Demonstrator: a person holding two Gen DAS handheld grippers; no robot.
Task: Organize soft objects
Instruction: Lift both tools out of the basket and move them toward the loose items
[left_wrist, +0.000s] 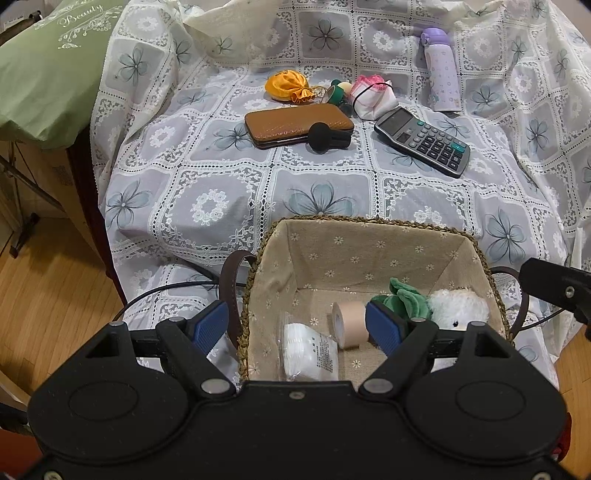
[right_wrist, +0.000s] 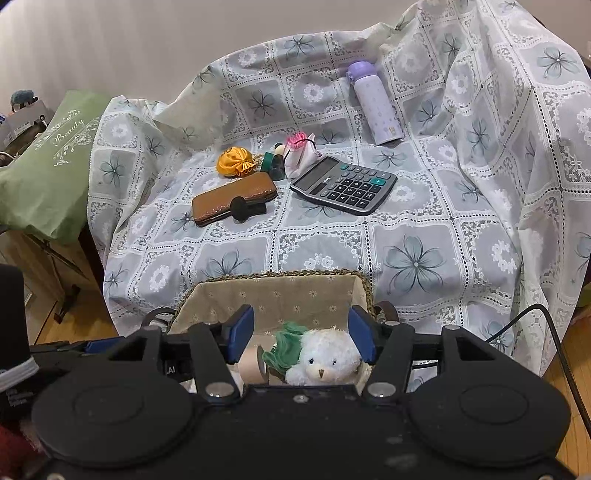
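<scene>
While both grippers hung at the basket (left_wrist: 369, 225), entered thus:

Left gripper (left_wrist: 295, 317): jaws wide apart, empty; astride the near left wall of basket, one finger outside it, the other inside, just beside tape (left_wrist: 347, 325). Packet (left_wrist: 308, 350) low between the fingers, unpressed.

Right gripper (right_wrist: 301, 321): jaws apart, clamped on nothing. Bear (right_wrist: 325, 358) below and between the fingers, down in basket, apparently let go; could not tell whether its fur brushed the right-hand pad.

Soft things already in basket: bear, tape, packet.

Soft things not yet in, both well ahead of the grippers, far up the cloth (left_wrist: 221, 192):
- Orange pouch (left_wrist: 286, 86): almost dead ahead of left gripper; ahead and off to the left of right gripper. Gathered neck to the right of its body, so long axis set across the approach.
- Pink pouch (right_wrist: 299, 153): dead ahead of right gripper; ahead and to the right of left gripper. Tied end farthest away.

Judged: pink pouch fell to the right hand, orange to the left; straight forward reach either way, no crossing needed.

Hard things between, to be passed over: case (left_wrist: 295, 123) before orange pouch, calculator (right_wrist: 343, 184) just right of pink pouch, bottle (right_wrist: 375, 105) beyond.
</scene>
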